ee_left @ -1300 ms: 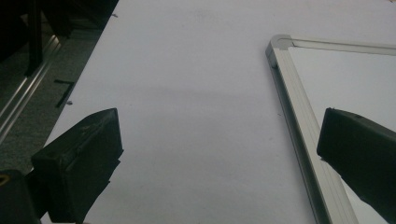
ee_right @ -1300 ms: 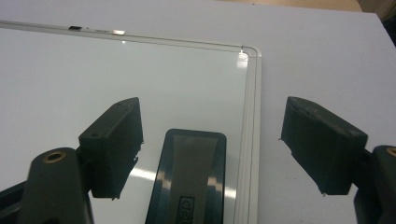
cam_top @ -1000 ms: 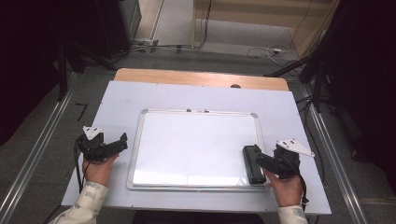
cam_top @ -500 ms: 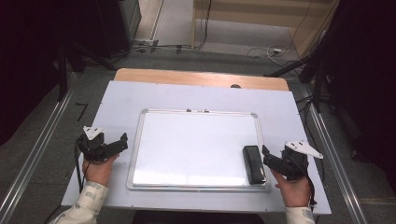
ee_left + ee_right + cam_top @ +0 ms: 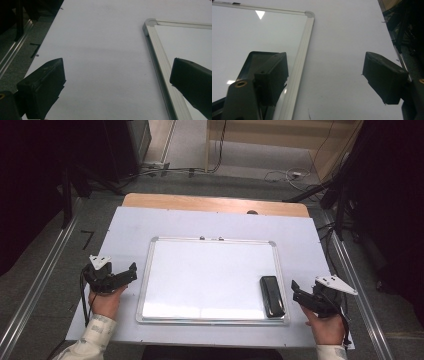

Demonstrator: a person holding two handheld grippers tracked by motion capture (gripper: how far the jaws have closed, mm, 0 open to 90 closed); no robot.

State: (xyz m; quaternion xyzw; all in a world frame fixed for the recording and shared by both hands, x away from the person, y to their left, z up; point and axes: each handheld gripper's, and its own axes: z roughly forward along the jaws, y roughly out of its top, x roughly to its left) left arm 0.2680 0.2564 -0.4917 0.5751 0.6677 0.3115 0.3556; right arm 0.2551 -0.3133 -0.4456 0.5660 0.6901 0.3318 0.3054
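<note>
A white whiteboard (image 5: pixel 210 280) with a silver frame lies flat in the middle of the table. A black eraser (image 5: pixel 272 296) rests on its lower right part, long side running away from me. My right gripper (image 5: pixel 296 294) is open just right of the board's frame, a short gap from the eraser, with nothing in it. In the right gripper view, the gripper (image 5: pixel 327 75) straddles bare table beside the frame (image 5: pixel 302 50), and the eraser (image 5: pixel 253 61) shows behind the left jaw. My left gripper (image 5: pixel 127 274) is open and empty left of the board; its view (image 5: pixel 117 82) has the frame (image 5: pixel 160 62) near the right jaw.
A white sheet (image 5: pixel 200 225) covers the table, with a wooden strip (image 5: pixel 215 204) along its far edge. Metal rails (image 5: pixel 40 285) run along both sides, and cables (image 5: pixel 280 175) lie on the floor beyond. Two small clips (image 5: pixel 210 238) sit on the board's far frame.
My right gripper let go of the eraser and drew back to the right, off the board. The eraser stayed where it was. The left gripper has not moved.
</note>
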